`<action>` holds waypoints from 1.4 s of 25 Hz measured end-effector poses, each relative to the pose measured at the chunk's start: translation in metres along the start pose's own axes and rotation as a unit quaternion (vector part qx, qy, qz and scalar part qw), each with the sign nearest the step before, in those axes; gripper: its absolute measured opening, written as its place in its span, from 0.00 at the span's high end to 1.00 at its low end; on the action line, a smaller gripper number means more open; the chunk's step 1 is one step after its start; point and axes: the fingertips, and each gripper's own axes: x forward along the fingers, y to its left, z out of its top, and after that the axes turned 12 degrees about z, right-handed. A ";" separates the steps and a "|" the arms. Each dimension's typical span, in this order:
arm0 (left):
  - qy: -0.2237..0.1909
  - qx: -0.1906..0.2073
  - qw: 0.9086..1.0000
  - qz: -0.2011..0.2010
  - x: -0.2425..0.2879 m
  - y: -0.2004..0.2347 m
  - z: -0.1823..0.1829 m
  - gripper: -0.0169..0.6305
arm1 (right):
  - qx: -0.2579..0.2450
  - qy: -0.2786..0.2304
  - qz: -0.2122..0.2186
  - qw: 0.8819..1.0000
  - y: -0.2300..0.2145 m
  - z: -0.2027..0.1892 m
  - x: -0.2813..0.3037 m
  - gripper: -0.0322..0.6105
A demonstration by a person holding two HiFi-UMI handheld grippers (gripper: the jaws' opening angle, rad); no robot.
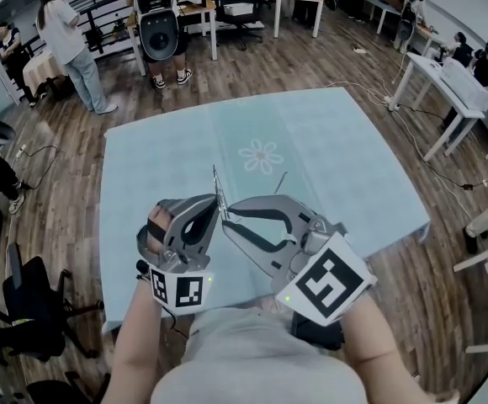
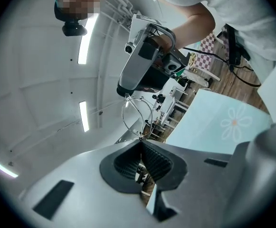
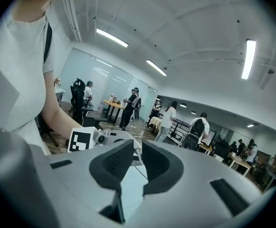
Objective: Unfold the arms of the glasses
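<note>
wire glasses point(image 1: 216, 188) pinched in the closed left tongs point(image 2: 140, 144), right tongs point(image 3: 137, 151) slightly parted round an arm point(image 3: 140, 172): seemingly mid-unfolding, so swing it outward gently.

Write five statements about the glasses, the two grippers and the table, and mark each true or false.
1. The glasses lie flat on the table. False: they are held up in the air above it.
2. The left gripper has its jaws shut on the glasses. True.
3. The table is covered in plain red. False: its cloth is light blue with a flower on it.
4. The right gripper is up beside the glasses, facing the left gripper. True.
5. Nobody else is in the room. False: several people stand beyond the table.
</note>
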 end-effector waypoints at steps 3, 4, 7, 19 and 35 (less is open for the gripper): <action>-0.002 -0.001 1.000 0.003 -0.001 0.000 0.000 0.96 | -0.004 0.006 -0.004 1.000 -0.002 -0.003 0.002 0.86; -0.002 -0.002 1.000 0.003 -0.001 0.001 0.000 0.96 | -0.004 0.007 -0.005 1.000 -0.003 -0.004 0.001 0.86; -0.003 -0.004 1.000 0.006 -0.001 0.002 0.000 0.96 | -0.003 0.007 -0.010 1.000 -0.006 -0.005 -0.001 0.86; -0.005 -0.009 1.000 0.010 -0.002 0.003 0.002 0.96 | -0.007 0.018 -0.048 0.999 -0.023 -0.011 -0.020 0.86; -0.010 -0.015 1.000 0.018 -0.009 0.009 0.001 0.96 | -0.002 0.049 -0.089 0.995 -0.039 -0.030 -0.032 0.73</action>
